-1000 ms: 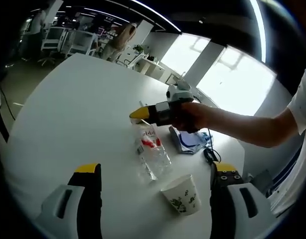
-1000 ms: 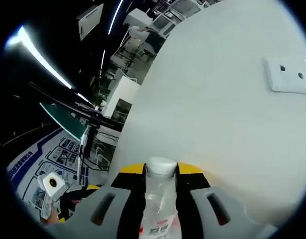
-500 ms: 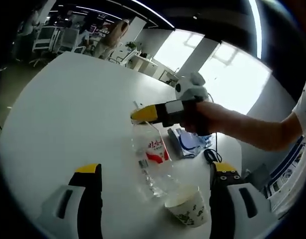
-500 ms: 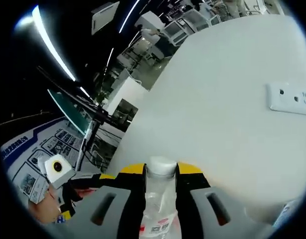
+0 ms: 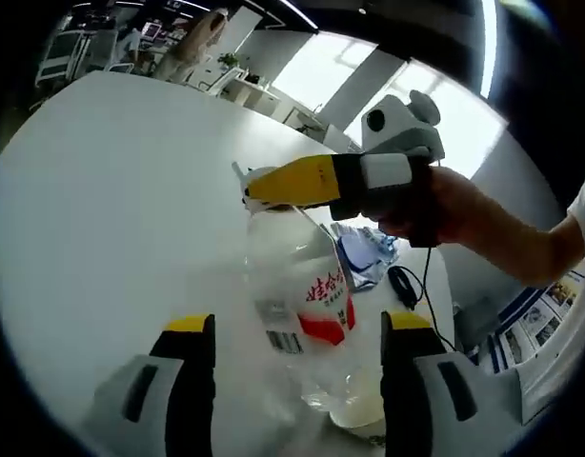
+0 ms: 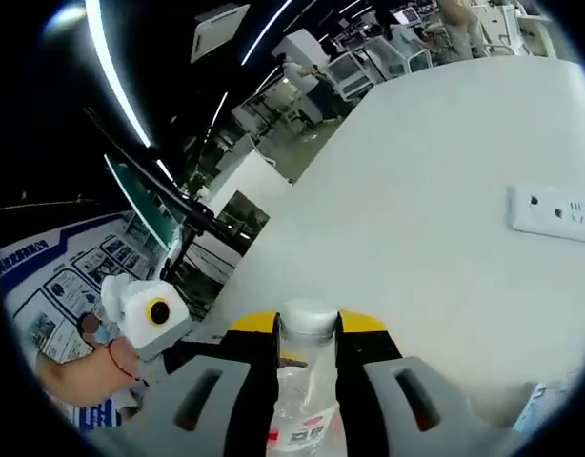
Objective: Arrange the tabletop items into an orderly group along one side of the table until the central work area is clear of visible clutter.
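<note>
Right tool point(image 6: 307, 328) grips clear bottle point(image 6: 306, 400) at neck; left tool point(image 5: 292, 328) open. White counter point(image 5: 111, 200) bare, socket strip point(image 6: 552, 209) inset. Office desks point(image 6: 369, 57) beyond, bright windows point(image 5: 369, 86).

Clear bottle point(image 5: 307, 305) gripped at the neck by right tool point(image 5: 273, 188), lifted off white desk point(image 5: 102, 190); left tool point(image 5: 297, 328) open below the bottle; cup point(image 5: 354, 414) beneath the bottle.

You are looking at a clear plastic bottle point(image 5: 302, 314) that is carrying a white and red label with red Chinese characters too small to read, plus a barcode beside them. In the right gripper view the same label is showing blurred print.
</note>
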The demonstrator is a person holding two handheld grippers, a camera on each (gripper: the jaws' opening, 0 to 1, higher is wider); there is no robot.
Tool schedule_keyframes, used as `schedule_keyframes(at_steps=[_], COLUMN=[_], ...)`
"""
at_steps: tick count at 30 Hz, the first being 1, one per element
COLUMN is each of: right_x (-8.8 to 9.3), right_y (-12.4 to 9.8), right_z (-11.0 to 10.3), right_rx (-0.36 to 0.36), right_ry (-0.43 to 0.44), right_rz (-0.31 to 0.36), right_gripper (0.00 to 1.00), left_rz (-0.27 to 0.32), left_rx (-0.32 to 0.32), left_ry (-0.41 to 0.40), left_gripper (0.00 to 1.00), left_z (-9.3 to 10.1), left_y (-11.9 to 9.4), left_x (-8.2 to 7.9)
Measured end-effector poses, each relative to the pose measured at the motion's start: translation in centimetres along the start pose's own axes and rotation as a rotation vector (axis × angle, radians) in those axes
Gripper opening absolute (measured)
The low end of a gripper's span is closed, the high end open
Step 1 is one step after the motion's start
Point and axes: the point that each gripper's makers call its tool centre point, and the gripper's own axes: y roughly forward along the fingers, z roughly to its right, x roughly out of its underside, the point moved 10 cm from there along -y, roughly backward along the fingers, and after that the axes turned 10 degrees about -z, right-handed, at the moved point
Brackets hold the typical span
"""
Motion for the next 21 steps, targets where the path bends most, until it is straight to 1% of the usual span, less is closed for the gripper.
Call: schedule_keyframes(at_steps=[1,2,3,5,6,7,8,13,21], right_x=[0.1,0.2,0.3,0.4,0.5,0.5,0.5,0.9,1.1], right_y=[-0.1,-0.1,-0.2,-0.3,-0.4,-0.4,-0.5,-1.2,-2.3], right_z=[-0.2,-0.3,-0.4,-0.6,-0.8,-0.8,-1.0,-1.5,-2.4], right_rx=[0.001,0.000,-0.001,0.004,0.006,0.007,0.008,0.023,0.046], right_ry=[-0.002,-0.007,-0.009,-0.018,-0.021,-0.025,-0.029,-0.054,-0.088], right_rz=[0.002,0.006,0.009,0.013,0.015,0.019,0.022,0.033,0.062], right_gripper=[0.20,0.20,0.20,0.20,0.20,0.19,0.19,0.19,0.19], left_rz=[0.000,0.006,0.007,0.017,0.021,0.016,0.024,0.011,-0.010], left_rx=[0.013,0.040,0.046,0.057,0.077,0.103,0.088,0.103,0.101], left_ry=[0.001,0.000,0.000,0.008,0.025,0.017,0.030,0.071,0.120], left_gripper=[0.67,0.64,0.61,0.50,0.44,0.45,0.44,0.43,0.41], left_z=[0.0,0.2,0.2,0.2,0.3,0.5,0.4,0.9,1.5], left_y=[0.1,0.2,0.2,0.2,0.2,0.2,0.3,0.2,0.2], left_x=[0.0,0.0,0.0,-0.2,-0.3,-0.3,-0.4,-0.4,-1.0])
